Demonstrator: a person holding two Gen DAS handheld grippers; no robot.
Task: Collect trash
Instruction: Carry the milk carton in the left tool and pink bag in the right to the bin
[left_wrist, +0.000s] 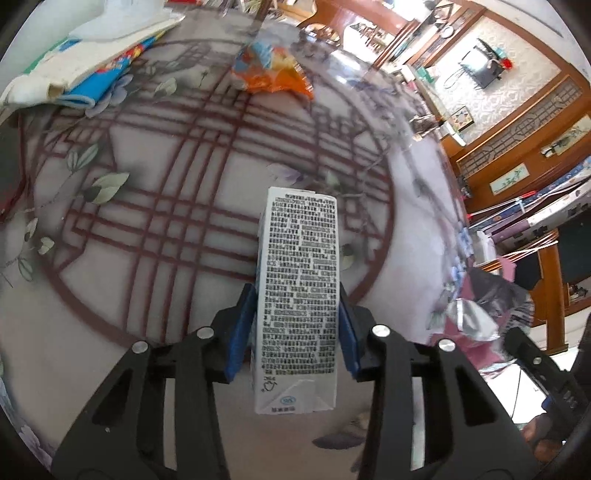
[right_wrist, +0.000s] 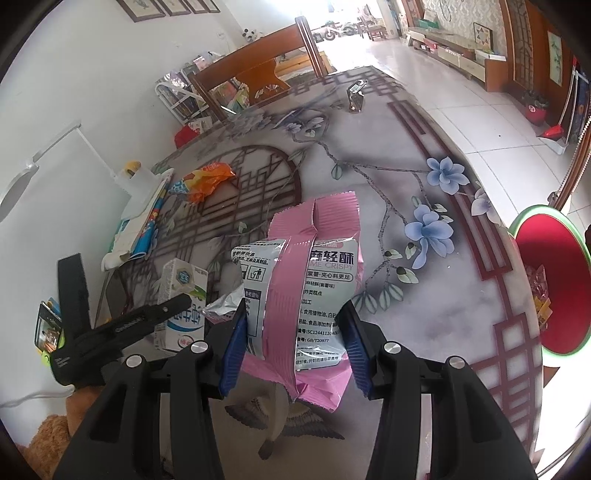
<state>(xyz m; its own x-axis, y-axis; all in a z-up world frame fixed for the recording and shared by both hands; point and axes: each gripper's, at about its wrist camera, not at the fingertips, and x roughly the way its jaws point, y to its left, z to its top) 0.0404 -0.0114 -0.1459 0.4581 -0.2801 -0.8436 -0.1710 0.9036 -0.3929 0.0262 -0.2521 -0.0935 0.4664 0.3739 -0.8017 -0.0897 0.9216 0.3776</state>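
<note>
My left gripper (left_wrist: 297, 310) is shut on a white milk carton (left_wrist: 301, 280) with black print, held above the patterned table; the carton also shows in the right wrist view (right_wrist: 183, 299). My right gripper (right_wrist: 291, 332) is shut on a pink and silver snack bag (right_wrist: 310, 273), held above the table. The same bag shows at the right of the left wrist view (left_wrist: 476, 317). An orange and blue crumpled wrapper (left_wrist: 271, 66) lies on the far part of the table, also seen in the right wrist view (right_wrist: 203, 181).
A red bin with a green rim (right_wrist: 550, 280) stands beside the table's right edge. A white cloth on colourful papers (left_wrist: 85, 62) lies at the table's far left. A wooden chair (right_wrist: 258, 74) stands at the far end. A small metal object (right_wrist: 355, 96) stands on the table.
</note>
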